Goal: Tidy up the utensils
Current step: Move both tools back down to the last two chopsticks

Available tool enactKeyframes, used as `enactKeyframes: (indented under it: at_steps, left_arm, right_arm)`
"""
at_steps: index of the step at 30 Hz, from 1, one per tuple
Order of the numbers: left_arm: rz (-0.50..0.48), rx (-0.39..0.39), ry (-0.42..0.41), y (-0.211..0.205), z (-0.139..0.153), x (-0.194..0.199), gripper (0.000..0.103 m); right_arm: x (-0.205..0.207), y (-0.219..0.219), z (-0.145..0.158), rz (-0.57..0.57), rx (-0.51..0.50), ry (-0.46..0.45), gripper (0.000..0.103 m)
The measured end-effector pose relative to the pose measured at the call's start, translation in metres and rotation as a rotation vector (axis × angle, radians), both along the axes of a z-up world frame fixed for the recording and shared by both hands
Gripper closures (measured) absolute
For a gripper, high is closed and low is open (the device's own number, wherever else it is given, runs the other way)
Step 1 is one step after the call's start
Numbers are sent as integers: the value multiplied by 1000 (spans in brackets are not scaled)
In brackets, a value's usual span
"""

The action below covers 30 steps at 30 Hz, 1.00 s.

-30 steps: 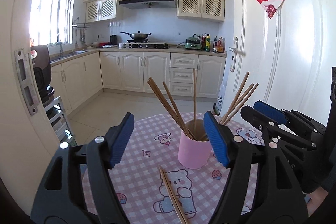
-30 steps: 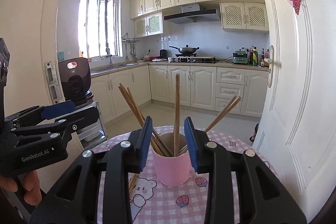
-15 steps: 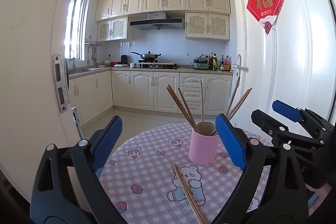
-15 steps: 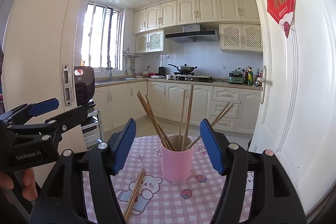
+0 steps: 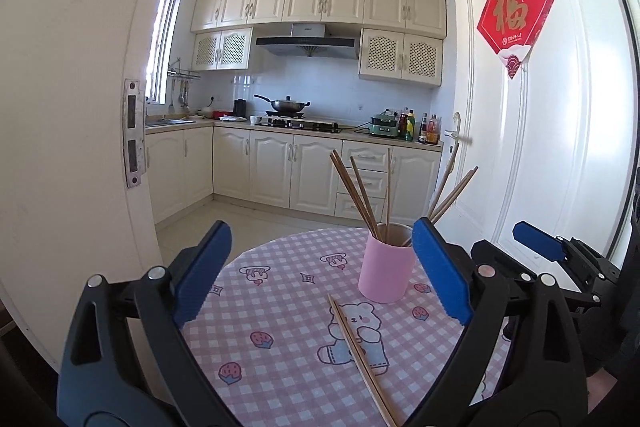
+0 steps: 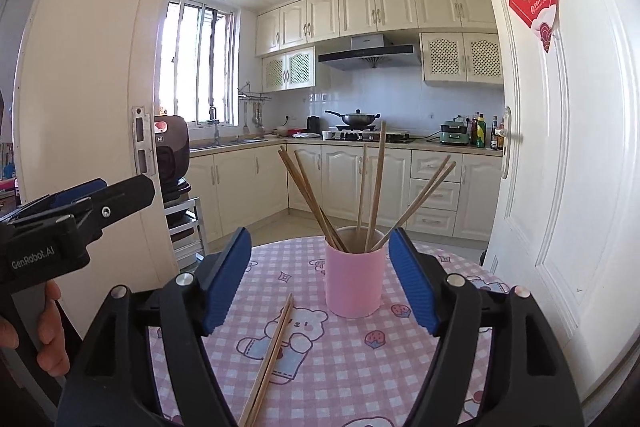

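A pink cup (image 5: pixel 386 273) (image 6: pixel 354 283) stands upright on the round table (image 5: pixel 280 307) with its pink checked cloth, and several wooden chopsticks (image 5: pixel 356 193) (image 6: pixel 376 187) stick out of it. A loose pair of chopsticks (image 5: pixel 360 351) (image 6: pixel 272 355) lies flat on the cloth in front of the cup. My left gripper (image 5: pixel 320 231) is open and empty, a little back from the cup. The jaws of my right gripper (image 6: pixel 320 239) are opening; the cup is ahead of them, apart from the pads. Each gripper also shows in the other's view, the left gripper (image 6: pixel 80 195) and the right gripper (image 5: pixel 536 243).
A white door (image 5: pixel 540 147) with a red paper ornament (image 5: pixel 516 15) stands open just right of the table. A white door frame (image 5: pixel 80 147) is on the left. A hand (image 6: pixel 44 327) holds the left gripper's grip. Kitchen cabinets (image 6: pixel 360 187) lie beyond.
Both grippers have drawn back from the cup and their jaws have spread wider. More of the tablecloth and the loose pair of chopsticks shows now.
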<state>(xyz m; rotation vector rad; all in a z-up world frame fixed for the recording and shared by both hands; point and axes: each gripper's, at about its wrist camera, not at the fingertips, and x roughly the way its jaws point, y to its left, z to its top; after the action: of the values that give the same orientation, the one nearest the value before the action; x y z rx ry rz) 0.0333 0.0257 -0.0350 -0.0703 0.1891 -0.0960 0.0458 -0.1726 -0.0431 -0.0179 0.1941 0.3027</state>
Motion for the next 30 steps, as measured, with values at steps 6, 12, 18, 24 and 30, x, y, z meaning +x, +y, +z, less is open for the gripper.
enactKeyframes:
  at_steps: [6, 12, 18, 24, 30]
  left_arm:
    - [-4, 10, 21, -1, -6, 3, 12]
    - [8, 31, 83, -2, -19, 15, 12]
    - [52, 54, 217, 4, -41, 38, 12]
    - [86, 12, 362, 22, -69, 58, 12]
    - [109, 14, 422, 31, -87, 68, 12]
  right_arm:
    - [4, 1, -6, -3, -7, 22, 34]
    - [13, 3, -17, 4, -18, 72, 33]
    - [29, 10, -37, 2, -51, 160, 32]
    - [49, 22, -63, 18, -106, 297, 30]
    - [63, 47, -89, 17, -251, 392, 29]
